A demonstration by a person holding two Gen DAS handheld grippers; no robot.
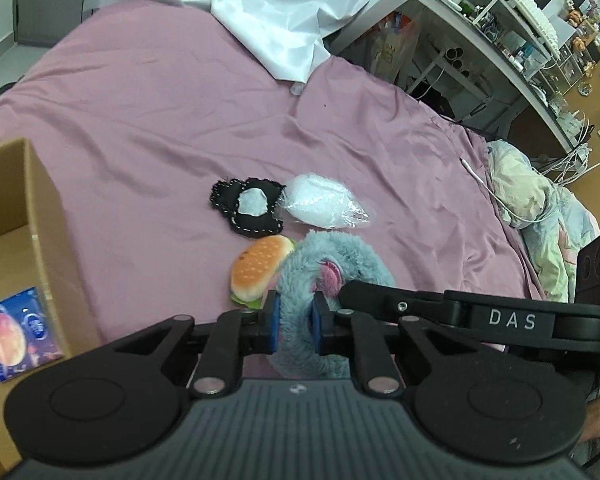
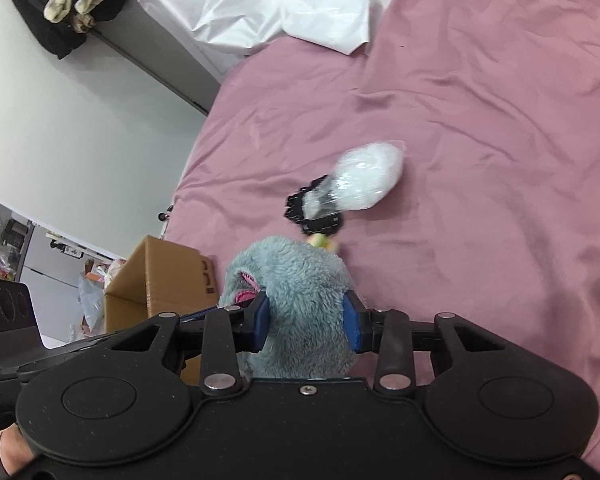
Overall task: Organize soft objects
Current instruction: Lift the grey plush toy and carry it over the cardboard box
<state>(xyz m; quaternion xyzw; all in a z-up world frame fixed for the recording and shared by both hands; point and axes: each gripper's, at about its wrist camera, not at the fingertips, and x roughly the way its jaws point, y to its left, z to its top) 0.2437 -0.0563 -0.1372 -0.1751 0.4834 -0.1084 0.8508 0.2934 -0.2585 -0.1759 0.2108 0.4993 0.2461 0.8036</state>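
A blue-grey furry plush [image 1: 340, 256] with a pink patch is held just above the pink bedsheet [image 1: 160, 100]. My left gripper [image 1: 296, 318] is shut on a narrow fold of it. In the right wrist view my right gripper [image 2: 306, 324] is shut on the thicker body of the same plush [image 2: 300, 280], blue pads pressing into the fur. A burger toy [image 1: 260, 270] lies just left of the plush. Beyond it lie a black stitched fabric piece [image 1: 248, 208] and a white fluffy item in clear plastic [image 1: 324, 204].
An open cardboard box [image 1: 32, 208] stands at the left with a blue printed pack inside. A crumpled white sheet [image 1: 284, 12] covers the far end of the bed. A patterned quilt [image 1: 540, 216] and cables lie at the right edge, with cluttered desk shelves behind.
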